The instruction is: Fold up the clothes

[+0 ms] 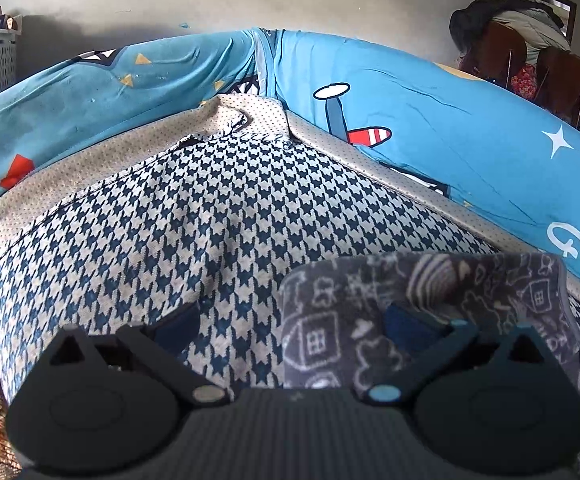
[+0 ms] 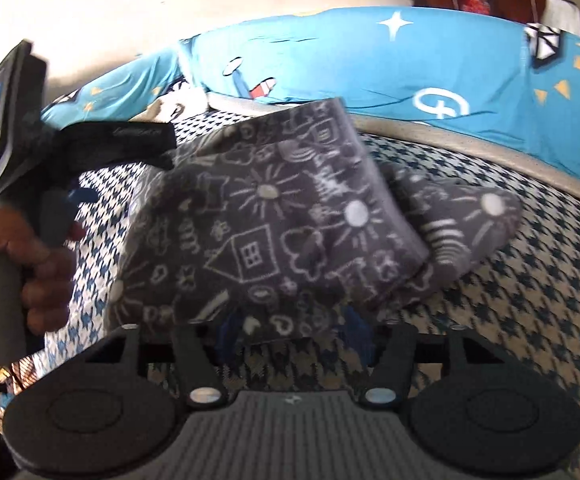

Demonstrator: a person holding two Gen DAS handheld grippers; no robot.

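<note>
- Grey, doodle-printed garment (image 2: 274, 224) lies on the houndstooth bedcover (image 1: 170, 224), already doubled into a compact bundle; one rounded flap still sticks out to the right of the main fold.
- Judging by that bundle, you're well into the fold. What looks left is tucking the stray flap in and squaring the edges. Whether other clothes wait, these views don't show.
- Blue cartoon-print pillows (image 1: 429, 128) line the far edge of the bed, well clear of the work.
- Your right gripper (image 2: 290, 332) sits at the near edge of the garment, jaws spread. The cloth's hem hangs between the blue pads (image 2: 353, 328), but they don't look pressed on it.
- Your left gripper (image 1: 290, 332) angles down with its jaws wide apart; the right pad is over the garment's left end, the left one over bare bedcover. Nothing is clamped.
- In the right wrist view, your left hand (image 2: 18, 264) wraps the handle at the garment's left side.
</note>
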